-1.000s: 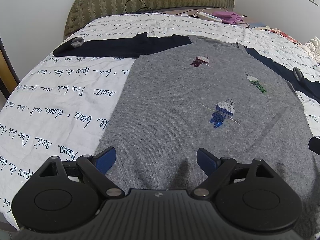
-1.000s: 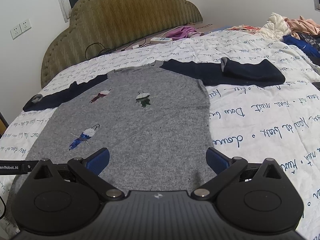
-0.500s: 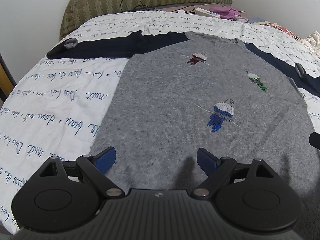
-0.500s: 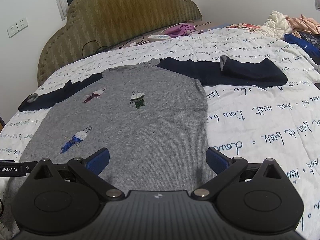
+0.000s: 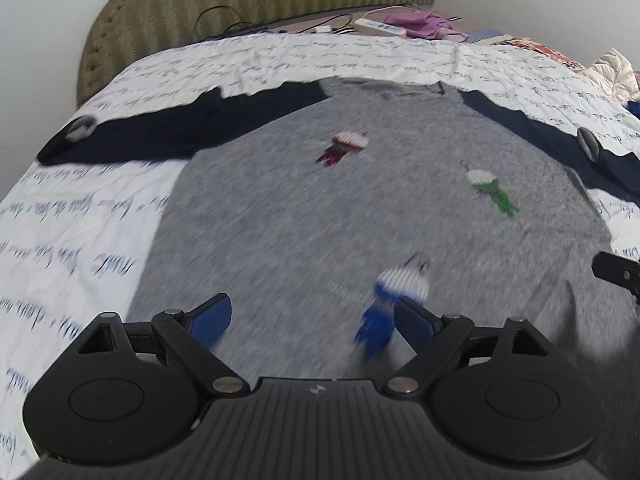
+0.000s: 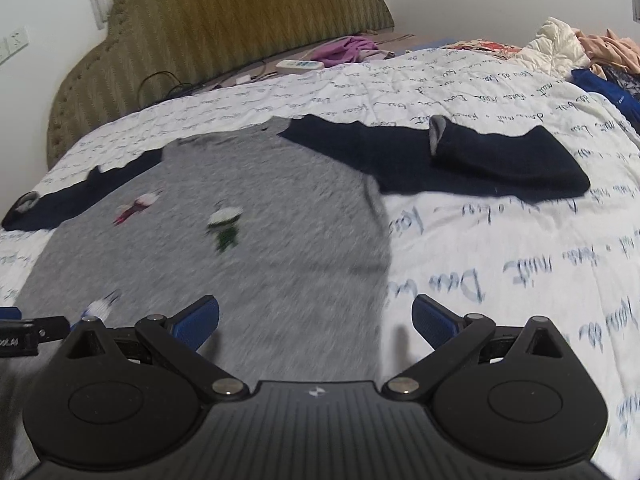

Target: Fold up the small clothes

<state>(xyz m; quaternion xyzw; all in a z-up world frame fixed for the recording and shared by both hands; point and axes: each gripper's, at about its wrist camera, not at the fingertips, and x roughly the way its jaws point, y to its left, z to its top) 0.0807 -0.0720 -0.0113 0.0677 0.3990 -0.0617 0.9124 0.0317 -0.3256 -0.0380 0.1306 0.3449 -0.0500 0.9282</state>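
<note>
The left gripper (image 5: 310, 318) hung with its jaws wide apart and nothing between them, low over the near part of the grey sweater (image 5: 360, 216), and the right gripper (image 6: 316, 322) stood just as wide and just as empty, straddling the sweater's right side edge where grey knit met the printed bedcover (image 6: 500, 264). The sweater lay flat on the bed, its long axis running away from both grippers toward the headboard (image 6: 224, 28), neckline at the far end, navy sleeves flung out to either side. The right sleeve (image 6: 460, 160) was doubled back on itself, cuff up, nearer the right gripper; the left sleeve (image 5: 168, 128) lay straight, on the left gripper's side. Each sleeve looked like its own gripper's job.
</note>
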